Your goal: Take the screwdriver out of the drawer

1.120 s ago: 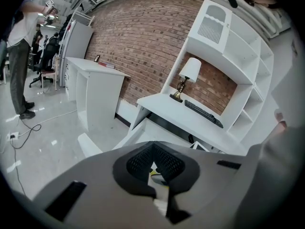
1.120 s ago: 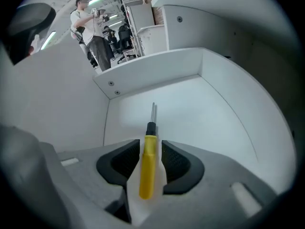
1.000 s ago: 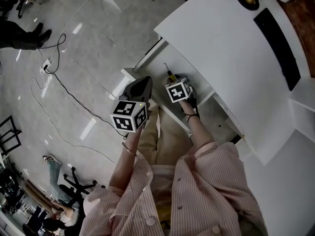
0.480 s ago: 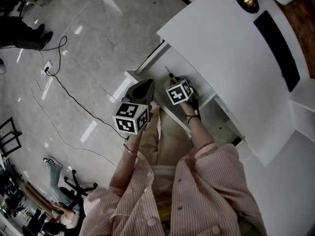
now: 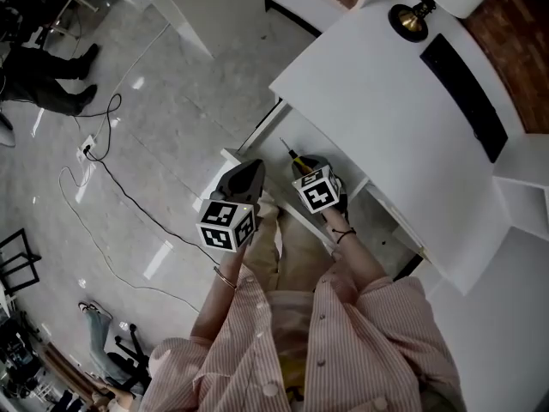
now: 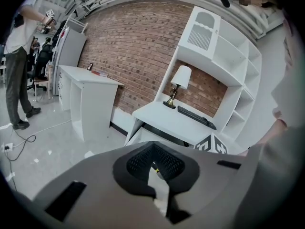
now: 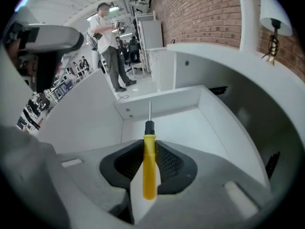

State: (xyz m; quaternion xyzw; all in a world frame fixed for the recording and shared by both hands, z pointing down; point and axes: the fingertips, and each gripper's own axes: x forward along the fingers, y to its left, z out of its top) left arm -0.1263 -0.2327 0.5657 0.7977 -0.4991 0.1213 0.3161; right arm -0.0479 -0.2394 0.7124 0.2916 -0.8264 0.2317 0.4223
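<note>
A screwdriver point(image 7: 149, 168) with a yellow handle, black collar and thin metal shaft sits clamped between the pads of my right gripper point(image 7: 149, 147). Its shaft points forward, over the open white drawer point(image 7: 178, 123). In the head view the right gripper point(image 5: 302, 165) hangs above the drawer point(image 5: 324, 141), and the screwdriver point(image 5: 290, 153) sticks out of its front. My left gripper point(image 5: 250, 170) hovers to the left of it, by the drawer's front corner. Its jaws are closed together with nothing between them, as the left gripper view point(image 6: 153, 147) also shows.
The drawer hangs out from under a white desk point(image 5: 386, 93) that carries a lamp point(image 5: 410, 20) and a black keyboard point(image 5: 463, 93). Cables point(image 5: 94, 144) trail over the grey floor at the left. A bystander's legs point(image 5: 51, 93) stand at the far left.
My right gripper has closed on the screwdriver and risen with it off the drawer's floor. The left gripper has lifted a little.
</note>
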